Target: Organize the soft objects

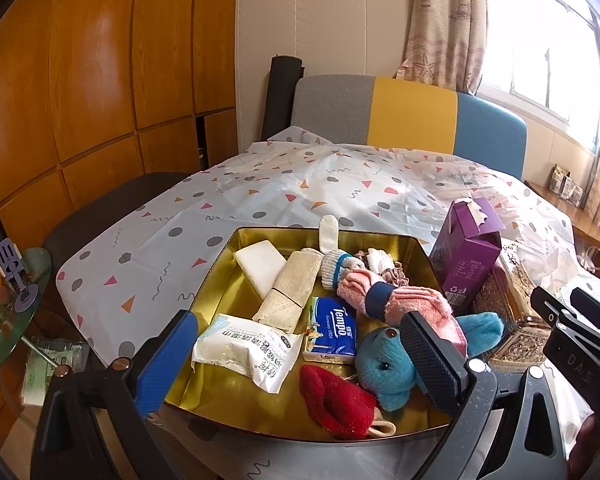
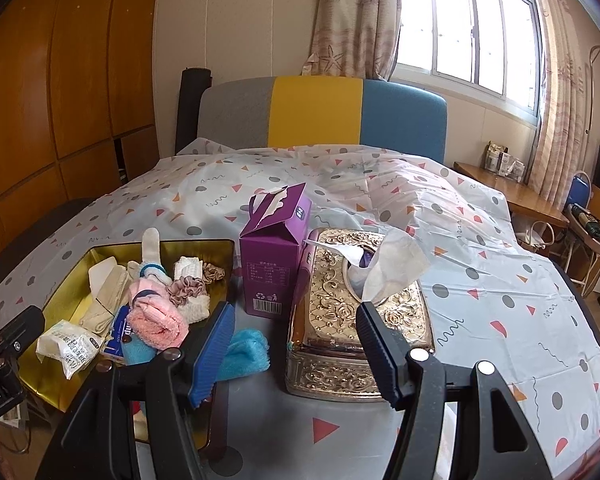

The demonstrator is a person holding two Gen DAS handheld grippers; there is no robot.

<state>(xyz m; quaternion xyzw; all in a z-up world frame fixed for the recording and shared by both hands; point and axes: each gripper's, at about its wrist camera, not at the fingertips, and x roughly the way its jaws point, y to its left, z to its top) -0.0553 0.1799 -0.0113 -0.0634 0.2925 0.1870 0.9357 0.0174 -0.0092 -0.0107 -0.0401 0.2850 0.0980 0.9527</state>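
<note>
A gold tin tray (image 1: 284,229) lies on the patterned sheet and holds several soft things. Among them are a blue plush toy (image 1: 380,364), a rolled pink towel (image 1: 404,300), a red mitt (image 1: 336,404), a wipes pack (image 1: 244,348), a Tempo tissue pack (image 1: 334,328) and a beige cloth roll (image 1: 292,288). My left gripper (image 1: 300,356) hangs open over the tray's near half, gripping nothing. My right gripper (image 2: 298,350) is open too. Its right finger overlaps the ornate gold tissue box (image 2: 340,312), and its left finger is in front of the blue plush toy (image 2: 244,348).
A purple carton (image 2: 274,256) stands between the tray (image 2: 60,292) and the tissue box. The sheet-covered bed (image 2: 500,280) stretches back to a grey, yellow and blue headboard (image 2: 312,112). A glass side table (image 1: 16,280) stands at the left, a wooden desk (image 2: 512,192) at the right.
</note>
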